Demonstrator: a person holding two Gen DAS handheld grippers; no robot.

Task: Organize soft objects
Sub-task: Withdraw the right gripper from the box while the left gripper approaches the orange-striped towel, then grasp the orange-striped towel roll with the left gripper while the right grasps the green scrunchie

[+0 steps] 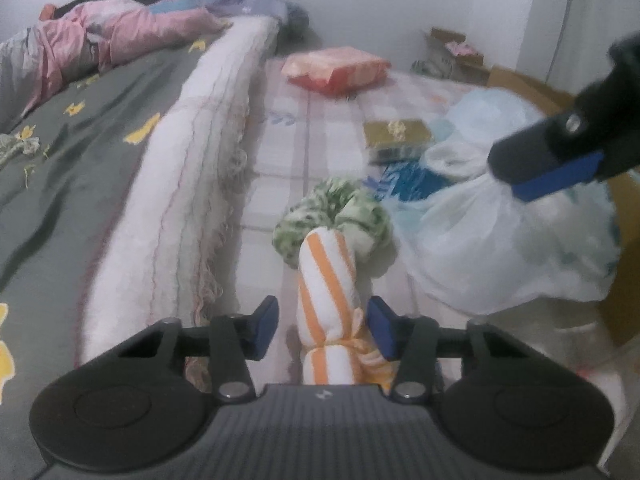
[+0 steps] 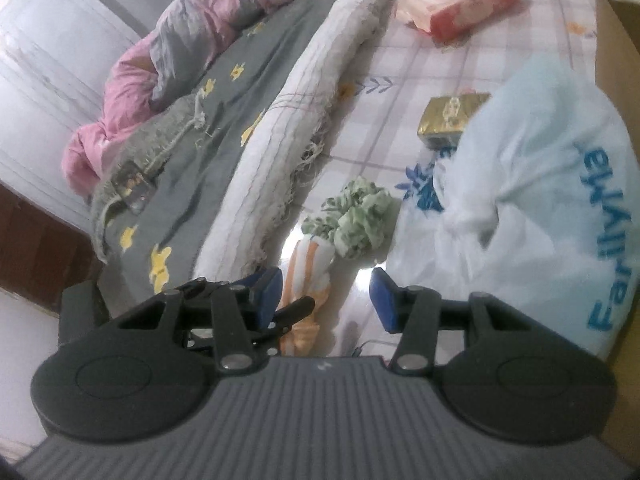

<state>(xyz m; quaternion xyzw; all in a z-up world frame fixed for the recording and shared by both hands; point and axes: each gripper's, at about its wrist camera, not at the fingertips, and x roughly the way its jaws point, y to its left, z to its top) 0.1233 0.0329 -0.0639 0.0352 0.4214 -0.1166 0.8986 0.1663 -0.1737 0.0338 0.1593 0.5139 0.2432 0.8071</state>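
An orange-and-white striped cloth carrot (image 1: 326, 292) with a green-and-white fabric top (image 1: 334, 210) lies on the checked sheet (image 1: 320, 128). My left gripper (image 1: 323, 330) is open, its blue pads on either side of the carrot's tied lower end, not closed on it. In the right wrist view the carrot (image 2: 308, 268) and its green top (image 2: 354, 216) lie ahead. My right gripper (image 2: 326, 300) is open and empty above the sheet; it also shows in the left wrist view (image 1: 552, 164) over a white plastic bag (image 1: 508, 240).
A rolled white blanket (image 1: 200, 168) borders a grey yellow-patterned cover (image 1: 72, 152) with pink bedding (image 1: 120, 32) behind. A red packet (image 1: 336, 68), a gold box (image 1: 398, 132) and the bulky printed bag (image 2: 540, 208) lie on the sheet. Cardboard boxes (image 1: 520, 80) stand at the right.
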